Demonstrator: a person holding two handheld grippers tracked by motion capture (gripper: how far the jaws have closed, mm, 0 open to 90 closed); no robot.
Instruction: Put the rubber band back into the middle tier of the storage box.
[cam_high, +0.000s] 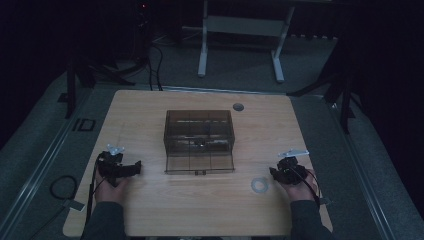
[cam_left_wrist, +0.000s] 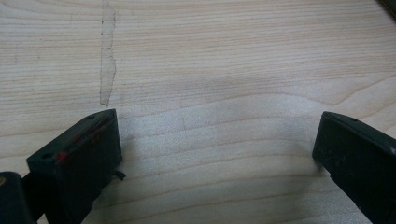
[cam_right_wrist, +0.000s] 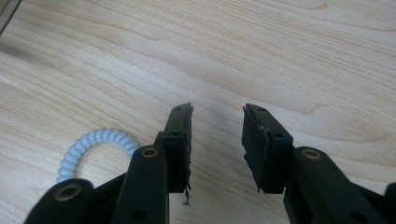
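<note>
Right gripper view: coil ring (cam_right_wrist: 93, 148) just left of right tool (cam_right_wrist: 217, 140), apparently untouched.

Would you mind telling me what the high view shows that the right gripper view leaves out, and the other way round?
High view: the whole wooden table, a dark see-through compartment box at its middle with its lid folded open toward the person, the left hand-held gripper, both forearms, and floor and a desk frame beyond.

Right gripper view: the right hand-held gripper up close, jaws parted with nothing between them, and the coils of the spiral hair tie, partly hidden behind the left jaw.

Both: the light wood tabletop, the pale hair tie ring beside the right hand-held gripper, and that gripper itself.
</note>
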